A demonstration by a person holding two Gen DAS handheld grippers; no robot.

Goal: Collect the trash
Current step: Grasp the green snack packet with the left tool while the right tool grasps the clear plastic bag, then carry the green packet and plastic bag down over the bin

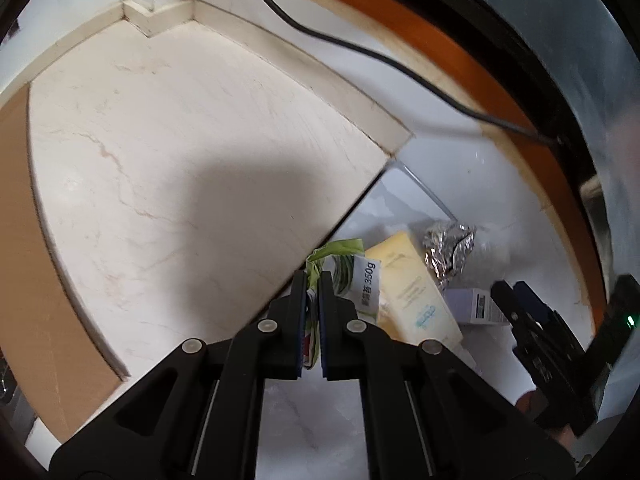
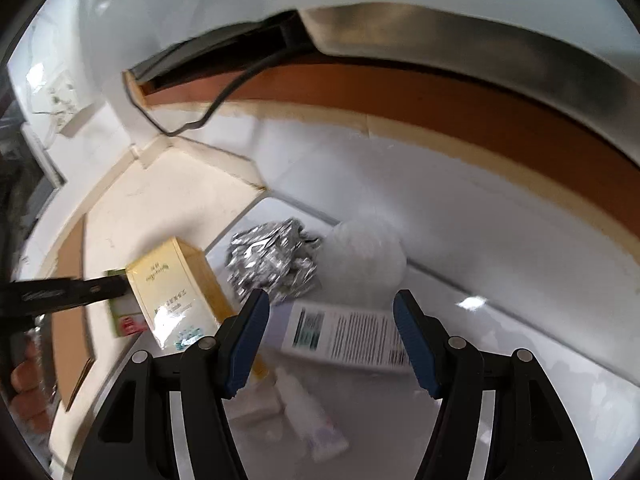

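My left gripper [image 1: 314, 280] is shut on the crumpled edge of a green and white food packet [image 1: 356, 280] printed "350g". Right of it lie a yellow carton [image 1: 412, 292], a ball of foil [image 1: 448, 248] and a small white box [image 1: 478, 304]. My right gripper [image 2: 332, 320] stands open, nothing between its blue pads [image 2: 248, 344], above the white printed box [image 2: 344, 336] and near the foil ball [image 2: 272, 264]. In the right wrist view the left gripper [image 2: 120, 286] comes in from the left. There the packet [image 2: 124, 316] is partly hidden behind the yellow carton [image 2: 172, 288].
The trash lies on a glossy white surface [image 2: 500, 240] that meets a cream marble slab [image 1: 160, 160]. A white tube [image 2: 316, 420] and a blurred white rounded lump [image 2: 368, 256] lie close by. A black cable [image 1: 360, 52] runs along an orange-brown band [image 2: 440, 96]. A hand [image 2: 24, 380] shows at the left edge.
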